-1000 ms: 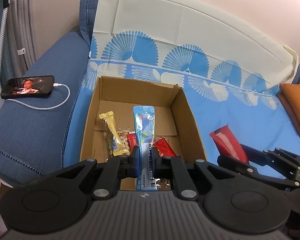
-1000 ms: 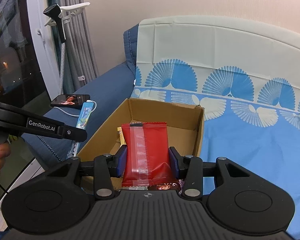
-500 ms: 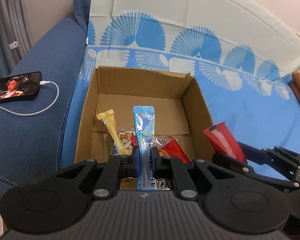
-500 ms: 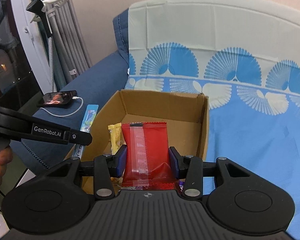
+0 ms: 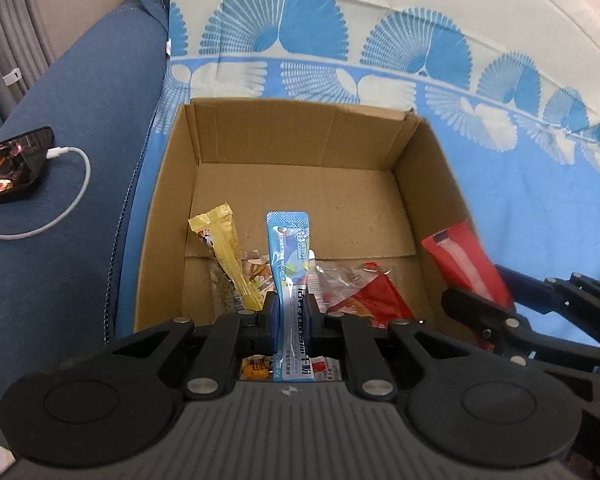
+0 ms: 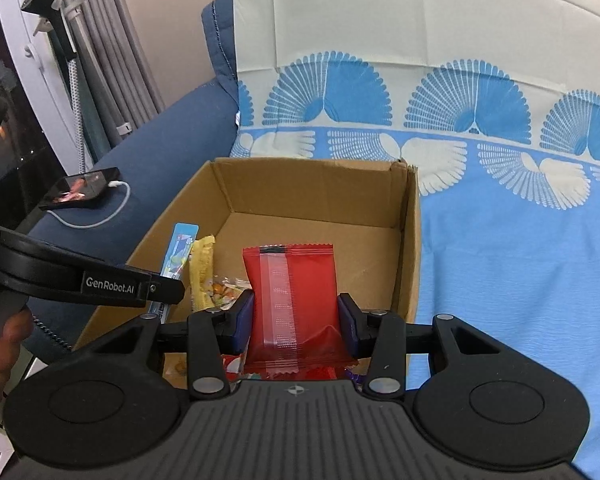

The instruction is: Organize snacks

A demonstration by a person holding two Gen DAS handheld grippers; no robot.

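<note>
An open cardboard box (image 5: 172, 216) stands on the blue-patterned sofa cover; it also shows in the right wrist view (image 6: 410, 240). My left gripper (image 5: 291, 312) is shut on a thin blue sachet (image 5: 289, 256), held upright over the box's near side. My right gripper (image 6: 296, 320) is shut on a red snack packet (image 6: 294, 304), held above the box's near right part; that packet shows in the left wrist view (image 5: 466, 268) too. A yellow packet (image 5: 224, 256) and several other wrapped snacks (image 5: 360, 296) lie in the box's near half.
A phone (image 5: 8, 168) with a lit screen and white cable lies on the blue sofa arm, left of the box. Grey curtains (image 6: 100, 60) and a white stand are at the far left. The sofa seat (image 6: 520, 260) stretches right of the box.
Both grippers have moved closer to the box and lower over it, each still holding its packet. The box looks larger in both views.
</note>
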